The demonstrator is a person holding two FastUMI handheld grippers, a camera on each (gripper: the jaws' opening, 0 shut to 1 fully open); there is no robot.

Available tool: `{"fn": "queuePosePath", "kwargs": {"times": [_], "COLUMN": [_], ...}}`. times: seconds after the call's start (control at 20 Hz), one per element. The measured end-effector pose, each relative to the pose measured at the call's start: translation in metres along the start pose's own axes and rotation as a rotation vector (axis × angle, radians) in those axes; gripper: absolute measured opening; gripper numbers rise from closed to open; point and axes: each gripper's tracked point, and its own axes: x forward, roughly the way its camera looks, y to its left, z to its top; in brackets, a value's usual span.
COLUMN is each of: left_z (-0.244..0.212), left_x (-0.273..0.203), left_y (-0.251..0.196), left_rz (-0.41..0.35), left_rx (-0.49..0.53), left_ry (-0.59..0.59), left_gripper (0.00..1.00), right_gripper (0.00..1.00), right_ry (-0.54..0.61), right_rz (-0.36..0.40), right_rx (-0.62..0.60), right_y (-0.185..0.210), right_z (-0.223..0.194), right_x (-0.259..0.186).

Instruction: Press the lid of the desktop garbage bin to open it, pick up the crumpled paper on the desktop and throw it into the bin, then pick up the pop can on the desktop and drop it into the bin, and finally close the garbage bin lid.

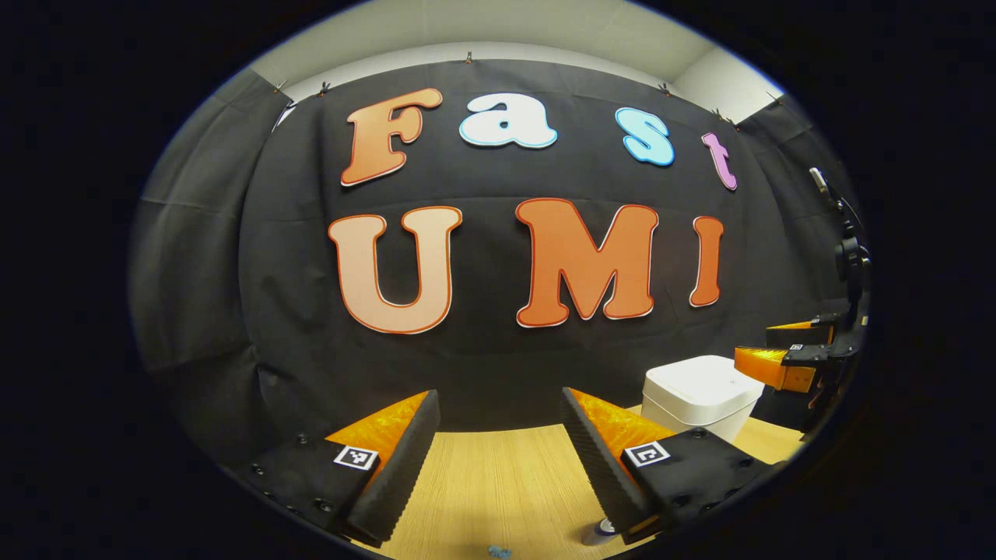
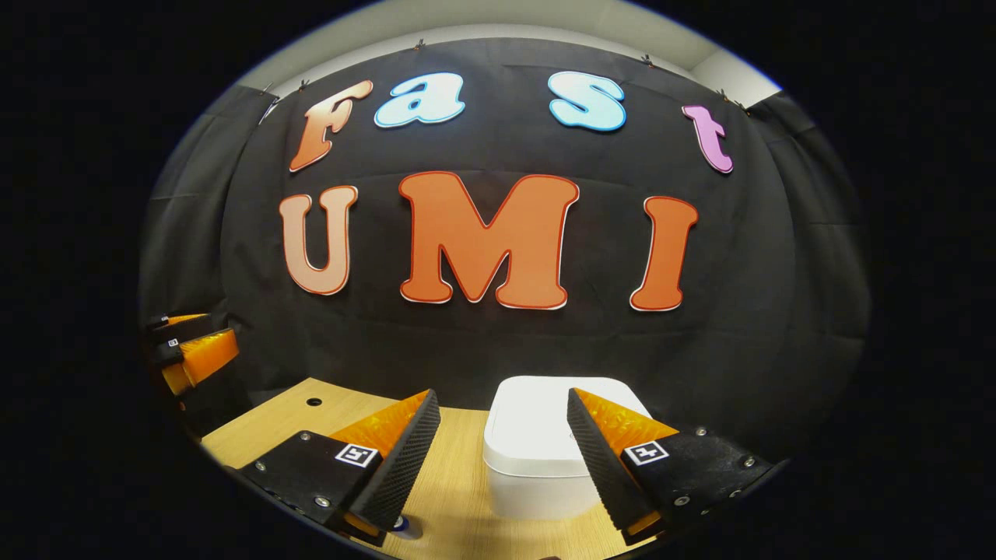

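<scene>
Bin (image 2: 537,443) lid down on counter (image 1: 498,482); both hand-held grippers (image 1: 498,459) (image 2: 502,459) wide open, empty — I read start or finish.

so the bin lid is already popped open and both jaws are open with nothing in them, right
Not quite: the bin lid is closed, lying flat on top, as the right gripper view shows. The rest holds: the left gripper and right gripper both have open, empty jaws.
</scene>
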Motion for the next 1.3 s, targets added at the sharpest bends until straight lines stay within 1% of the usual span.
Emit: {"fn": "queuePosePath", "kwargs": {"times": [0.35,0.5,0.65,0.7,0.75,0.8,0.85,0.9,0.95,1.0,1.05,1.1,1.2,1.25,1.3], "left_z": [-0.007,-0.011,-0.014,-0.016,-0.017,-0.019,-0.020,-0.021,-0.022,-0.022,-0.024,-0.025,-0.027,-0.026,-0.026], "left_x": [-0.001,-0.001,-0.003,-0.004,-0.005,-0.006,-0.007,-0.008,-0.008,-0.007,-0.006,-0.007,-0.005,-0.004,-0.004], "left_y": [0.004,0.008,0.009,0.010,0.010,0.010,0.010,0.012,0.015,0.016,0.017,0.016,0.015,0.016,0.016], "left_rz": [-0.038,-0.054,-0.085,-0.092,-0.097,-0.103,-0.102,-0.091,-0.074,-0.055,-0.040,-0.029,-0.008,0.002,0.011], "left_rx": [0.007,0.010,0.025,0.034,0.040,0.043,0.049,0.054,0.054,0.048,0.039,0.032,0.035,0.039,0.042], "left_ry": [0.007,0.006,0.006,0.007,0.007,0.006,0.010,0.011,0.013,0.018,0.024,0.029,0.039,0.040,0.041], "left_gripper": [0.99,0.99,0.99,0.99,0.99,0.99,0.99,0.99,0.99,0.96,0.99,0.99,0.99,0.99,0.99], "right_gripper": [0.99,0.98,0.92,0.89,0.84,0.81,0.72,0.72,0.55,0.50,0.41,0.34,0.25,0.14,0.09], "right_ry": [0.009,0.009,0.016,0.022,0.026,0.032,0.037,0.041,0.042,0.046,0.049,0.053,0.061,0.064,0.070], "right_rz": [-0.070,-0.116,-0.165,-0.170,-0.169,-0.168,-0.179,-0.182,-0.183,-0.180,-0.178,-0.174,-0.180,-0.181,-0.176], "right_rx": [-0.018,-0.038,-0.069,-0.076,-0.078,-0.086,-0.096,-0.101,-0.100,-0.093,-0.082,-0.070,-0.055,-0.039,-0.020], "right_y": [-0.012,-0.021,-0.030,-0.033,-0.033,-0.034,-0.038,-0.042,-0.044,-0.046,-0.048,-0.051,-0.060,-0.064,-0.066], "right_z": [0.006,0.011,0.016,0.017,0.016,0.014,0.012,0.013,0.013,0.012,0.010,0.009,0.007,0.006,0.004], "right_x": [0.001,0.003,0.005,0.005,0.006,0.008,0.011,0.012,0.015,0.019,0.022,0.027,0.033,0.037,0.042]}}
